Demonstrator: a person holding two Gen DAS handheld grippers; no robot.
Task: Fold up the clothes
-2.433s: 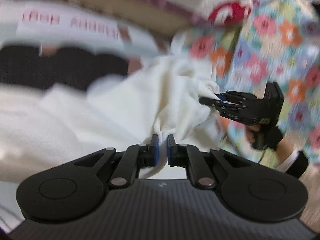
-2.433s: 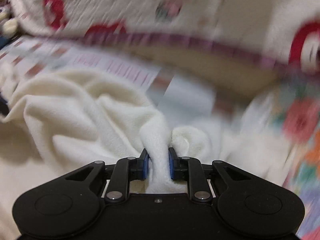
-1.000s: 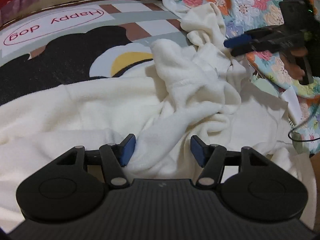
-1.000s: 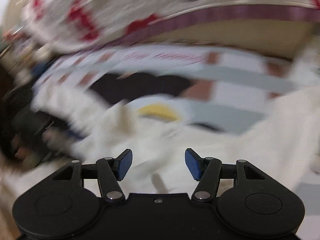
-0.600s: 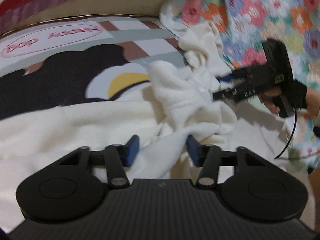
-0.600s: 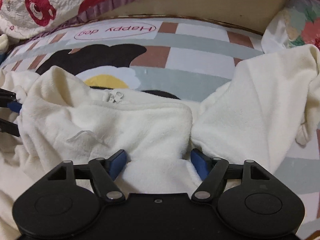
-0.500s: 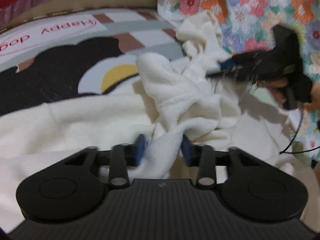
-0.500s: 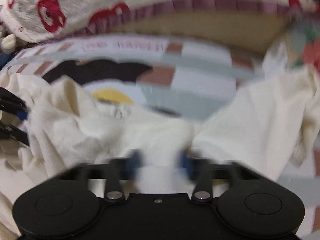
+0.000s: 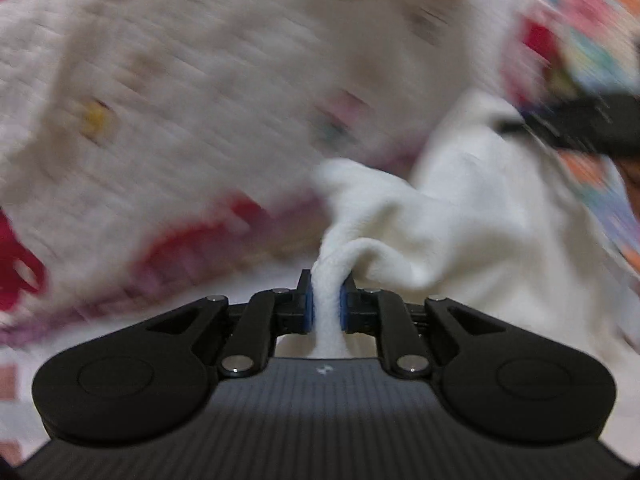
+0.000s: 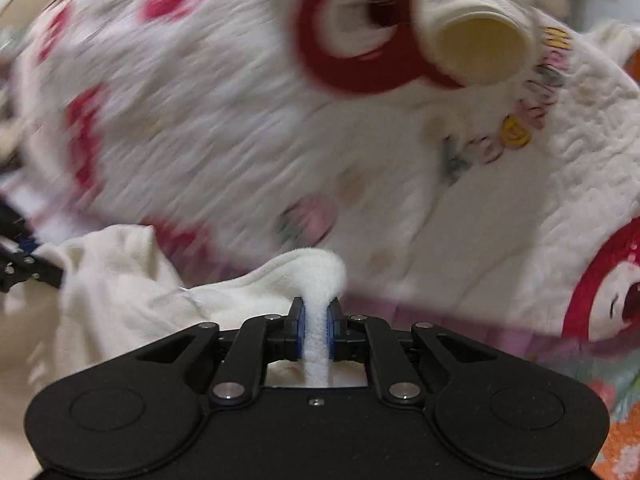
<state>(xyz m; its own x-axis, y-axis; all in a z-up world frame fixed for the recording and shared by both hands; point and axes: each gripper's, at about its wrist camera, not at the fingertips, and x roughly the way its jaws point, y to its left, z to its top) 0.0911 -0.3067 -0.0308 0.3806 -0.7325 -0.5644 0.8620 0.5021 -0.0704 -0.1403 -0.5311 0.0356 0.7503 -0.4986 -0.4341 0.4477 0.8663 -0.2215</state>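
A cream fleece garment [image 9: 460, 224] hangs lifted between both grippers. My left gripper [image 9: 327, 304] is shut on a bunched fold of it, the fabric squeezed between the blue pads. In the right wrist view my right gripper [image 10: 316, 330] is likewise shut on a thick ridge of the cream fleece garment [image 10: 132, 292]. The right gripper [image 9: 580, 128] shows at the right edge of the left wrist view, dark and blurred. The left gripper [image 10: 24, 270] shows at the left edge of the right wrist view, gripping the cloth's far end. Both views are motion-blurred.
A white quilted bedcover with red bear prints [image 10: 360, 100] fills the background of both views. A floral quilt [image 9: 592, 20] lies at the right, with a purple trim band [image 10: 460, 332] along the bedcover's lower edge.
Both grippers have gone from open over the crumpled garment to shut on its fleece. They have lifted it off the printed mat; the views now face the bedcover.
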